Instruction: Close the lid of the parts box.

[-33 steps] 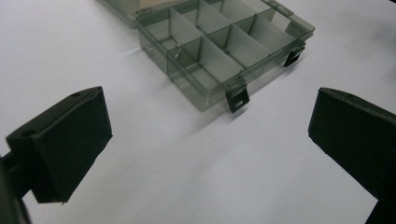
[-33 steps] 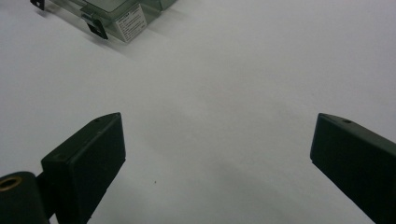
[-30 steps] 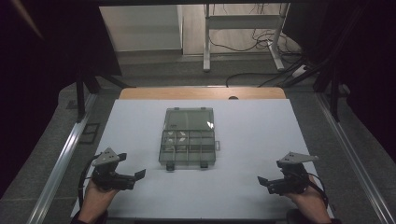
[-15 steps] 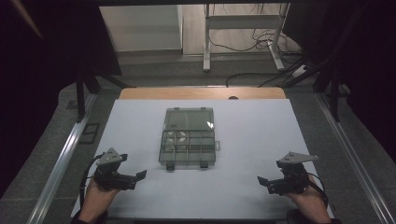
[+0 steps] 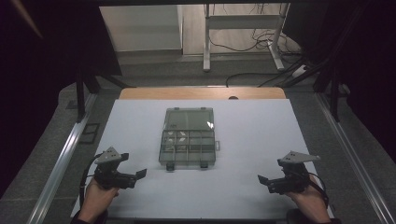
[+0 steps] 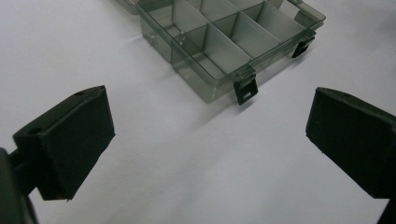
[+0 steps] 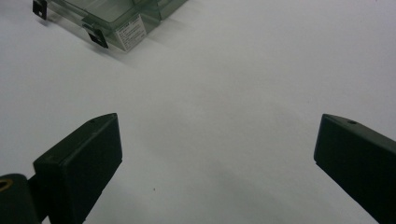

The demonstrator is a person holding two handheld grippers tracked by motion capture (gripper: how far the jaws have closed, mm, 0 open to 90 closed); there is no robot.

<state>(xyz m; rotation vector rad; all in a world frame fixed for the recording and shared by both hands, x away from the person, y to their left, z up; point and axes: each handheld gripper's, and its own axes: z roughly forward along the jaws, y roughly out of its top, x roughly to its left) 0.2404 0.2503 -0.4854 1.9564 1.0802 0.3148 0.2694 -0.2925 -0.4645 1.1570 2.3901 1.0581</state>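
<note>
Compartment box (image 5: 188,138) open mid-table, lid laid back toward the far edge, perhaps small parts inside. Left gripper (image 5: 138,174) and right gripper (image 5: 261,179) near the front corners, spread wide, empty, unmoved since before: no approach begun.

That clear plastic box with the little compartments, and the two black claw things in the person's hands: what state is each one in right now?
Compartment box: lid swung fully open, lying flat behind the tray; both front latches undone.
Left gripper: open, holding nothing, low over the table, apart from the box.
Right gripper: open, holding nothing, low over the table, apart from the box.
</note>
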